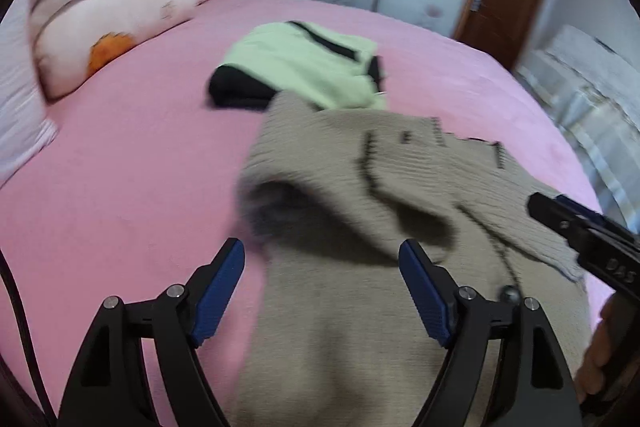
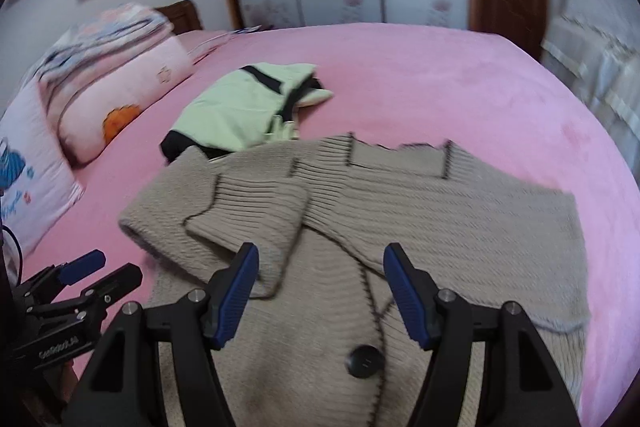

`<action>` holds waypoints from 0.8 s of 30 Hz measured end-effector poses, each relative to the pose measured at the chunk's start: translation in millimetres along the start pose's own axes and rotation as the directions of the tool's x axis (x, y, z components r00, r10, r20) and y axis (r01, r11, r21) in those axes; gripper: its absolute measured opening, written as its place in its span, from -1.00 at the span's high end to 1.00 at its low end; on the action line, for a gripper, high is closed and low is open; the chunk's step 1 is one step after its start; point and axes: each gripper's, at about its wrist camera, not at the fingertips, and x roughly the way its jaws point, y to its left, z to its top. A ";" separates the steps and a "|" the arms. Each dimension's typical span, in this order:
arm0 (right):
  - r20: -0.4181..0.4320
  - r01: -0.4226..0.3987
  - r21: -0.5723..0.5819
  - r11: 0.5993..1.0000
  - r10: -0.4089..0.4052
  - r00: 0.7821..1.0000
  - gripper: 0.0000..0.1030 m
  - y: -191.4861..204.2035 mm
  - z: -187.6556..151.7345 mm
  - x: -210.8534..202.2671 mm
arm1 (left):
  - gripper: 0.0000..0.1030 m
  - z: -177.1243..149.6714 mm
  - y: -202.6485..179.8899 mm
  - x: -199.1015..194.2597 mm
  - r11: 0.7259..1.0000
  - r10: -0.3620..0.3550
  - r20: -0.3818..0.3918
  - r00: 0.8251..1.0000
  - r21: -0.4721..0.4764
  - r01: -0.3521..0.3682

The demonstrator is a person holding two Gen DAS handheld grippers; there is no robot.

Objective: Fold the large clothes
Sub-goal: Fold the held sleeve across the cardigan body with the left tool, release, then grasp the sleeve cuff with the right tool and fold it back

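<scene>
Spread and empty above the beige cardigan point(image 2: 400, 211), the left gripper point(image 1: 322, 281) and right gripper point(image 2: 320, 285) should next pinch its unfolded right edge and carry it evenly across.

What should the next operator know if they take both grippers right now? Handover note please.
Left gripper: open, holding nothing, over the beige knit cardigan.
Right gripper: open, empty, above the cardigan's front near its black button.
Cardigan lies on the pink bed, one sleeve folded across the front.
Green and black garment sits folded behind it.
Left: finish folding the cardigan.
</scene>
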 end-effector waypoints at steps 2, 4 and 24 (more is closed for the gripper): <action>-0.028 -0.006 -0.070 0.998 0.004 1.000 -0.27 22.0 3.4 13.8 | -0.52 -2.5 16.4 15.2 0.998 0.048 -0.042 0.998 -0.031 -0.049; -0.054 0.001 -0.135 0.991 -0.008 0.999 -0.27 39.8 4.0 26.0 | -0.52 -3.9 31.2 27.5 0.996 0.066 -0.061 0.996 -0.053 -0.069; 0.046 0.162 -0.132 0.978 -0.157 0.986 0.87 32.2 72.9 46.1 | 0.37 25.4 44.6 120.3 0.983 -0.015 -0.188 0.982 -0.185 -0.020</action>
